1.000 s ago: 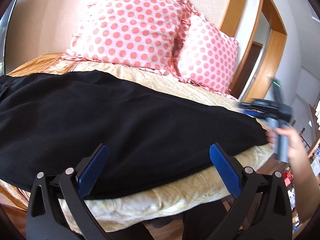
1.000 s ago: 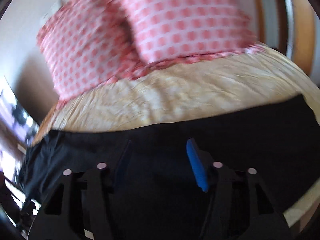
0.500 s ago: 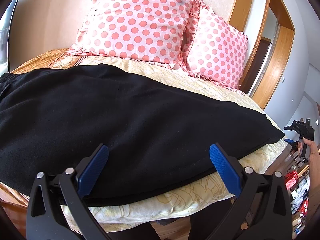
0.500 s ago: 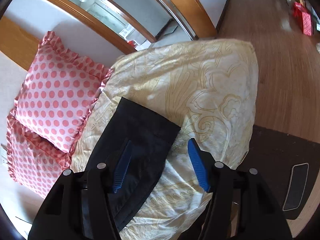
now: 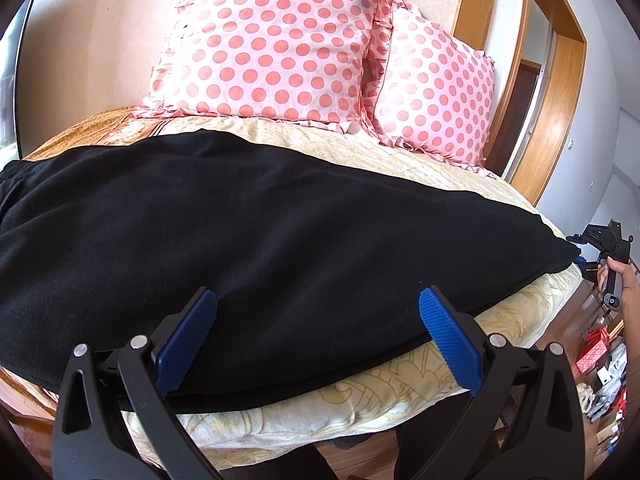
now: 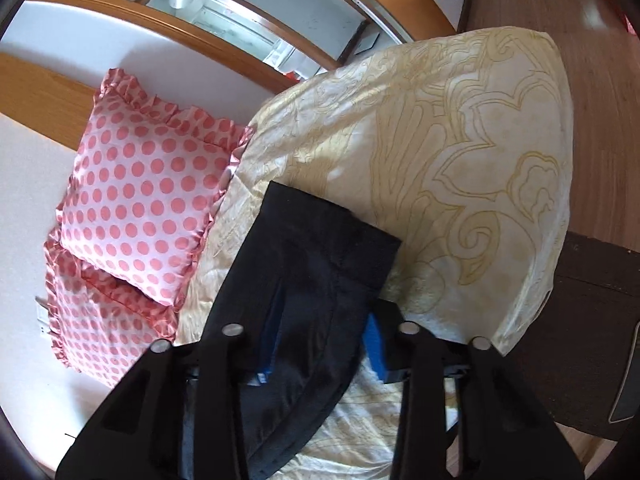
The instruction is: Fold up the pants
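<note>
The right gripper (image 6: 320,340) has just been closing and now pinches the hem end of the black pants (image 6: 320,248) between its blue pads (image 6: 374,344). The left gripper (image 5: 320,344) gapes wide, hovering over the near edge of the pants (image 5: 240,248) and grasping nothing. The pants lie flat across the cream bedspread (image 5: 360,396). Two pink dotted pillows (image 5: 272,48) stand beyond the pants at the bed's head.
</note>
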`<state>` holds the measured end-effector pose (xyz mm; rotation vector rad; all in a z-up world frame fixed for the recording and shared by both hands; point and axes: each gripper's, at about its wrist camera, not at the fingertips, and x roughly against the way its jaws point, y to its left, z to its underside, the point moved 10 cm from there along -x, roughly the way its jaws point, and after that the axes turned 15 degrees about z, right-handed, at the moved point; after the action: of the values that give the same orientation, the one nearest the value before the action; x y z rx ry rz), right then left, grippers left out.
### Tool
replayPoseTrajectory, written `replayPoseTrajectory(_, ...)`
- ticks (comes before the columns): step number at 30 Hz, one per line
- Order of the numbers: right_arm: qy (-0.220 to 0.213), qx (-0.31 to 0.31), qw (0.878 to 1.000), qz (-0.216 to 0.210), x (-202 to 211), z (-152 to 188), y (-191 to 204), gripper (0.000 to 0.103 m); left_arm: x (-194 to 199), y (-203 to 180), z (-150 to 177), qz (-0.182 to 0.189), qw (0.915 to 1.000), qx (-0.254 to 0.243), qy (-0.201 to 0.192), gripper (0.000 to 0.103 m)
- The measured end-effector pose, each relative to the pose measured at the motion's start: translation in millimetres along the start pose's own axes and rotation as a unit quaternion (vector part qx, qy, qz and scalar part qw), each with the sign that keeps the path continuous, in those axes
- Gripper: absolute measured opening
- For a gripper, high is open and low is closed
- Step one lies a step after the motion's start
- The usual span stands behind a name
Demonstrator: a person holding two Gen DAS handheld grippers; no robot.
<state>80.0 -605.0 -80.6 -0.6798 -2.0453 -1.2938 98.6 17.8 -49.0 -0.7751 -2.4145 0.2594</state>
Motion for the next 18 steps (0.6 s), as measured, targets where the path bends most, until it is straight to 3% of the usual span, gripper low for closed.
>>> replayPoseTrajectory(1,-0.001,0.003,1.000,0.004,-1,0,-2,0.014,0,0,0,0.000,1.0000,-0.001,0.000,0.101)
replayPoseTrajectory(2,-0.004,0.009,1.000,0.008,-2,1,-3,0.009,0,0,0,0.000,1.0000,-0.001,0.000,0.101)
replayPoseTrajectory(8,-0.081,0.116,0.990,0.023,21,5,37,0.007,0,0,0,-0.001,1.0000,-0.004,0.000,0.101)
replayPoseTrajectory(13,-0.117,0.215,0.969,-0.039,56,33,125,0.007,0,-1,1,-0.001,1.0000,-0.004,-0.001,0.101)
replayPoseTrajectory(18,-0.091,0.319,0.931,-0.150,78,120,235,0.007,0,0,0,-0.002,1.0000,0.000,-0.004,0.101)
